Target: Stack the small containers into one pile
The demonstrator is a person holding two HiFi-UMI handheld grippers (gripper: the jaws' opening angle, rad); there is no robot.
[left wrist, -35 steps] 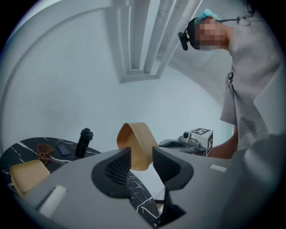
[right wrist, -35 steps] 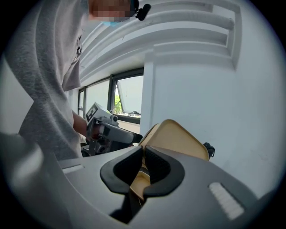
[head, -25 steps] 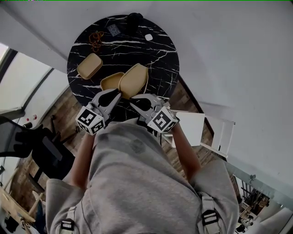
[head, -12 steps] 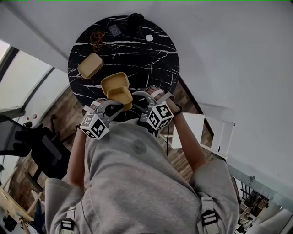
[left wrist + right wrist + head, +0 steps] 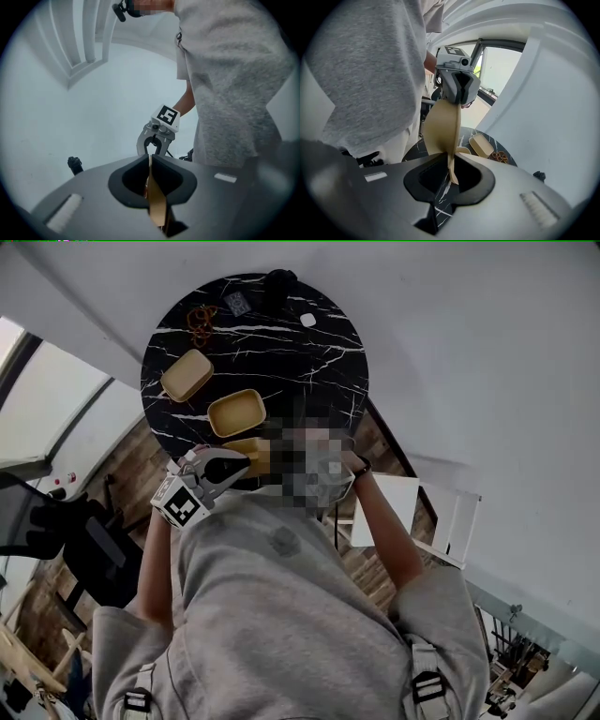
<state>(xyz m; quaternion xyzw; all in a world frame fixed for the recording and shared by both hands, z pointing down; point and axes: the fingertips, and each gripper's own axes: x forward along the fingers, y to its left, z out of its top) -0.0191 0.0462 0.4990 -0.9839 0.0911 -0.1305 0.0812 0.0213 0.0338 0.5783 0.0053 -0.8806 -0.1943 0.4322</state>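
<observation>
The left gripper has its jaws pinched narrow on one rim of the held container, which hangs on edge over the near rim of the table. The right gripper is closing its jaws around the opposite rim but not yet pressing on it. The risk, as I judge it, is that the left lets go before the right bites. The tilted container would then slip off the table rather than nest.

The left container lies open and empty. The middle container sits upright and is also empty. Nothing shows in the held one.
</observation>
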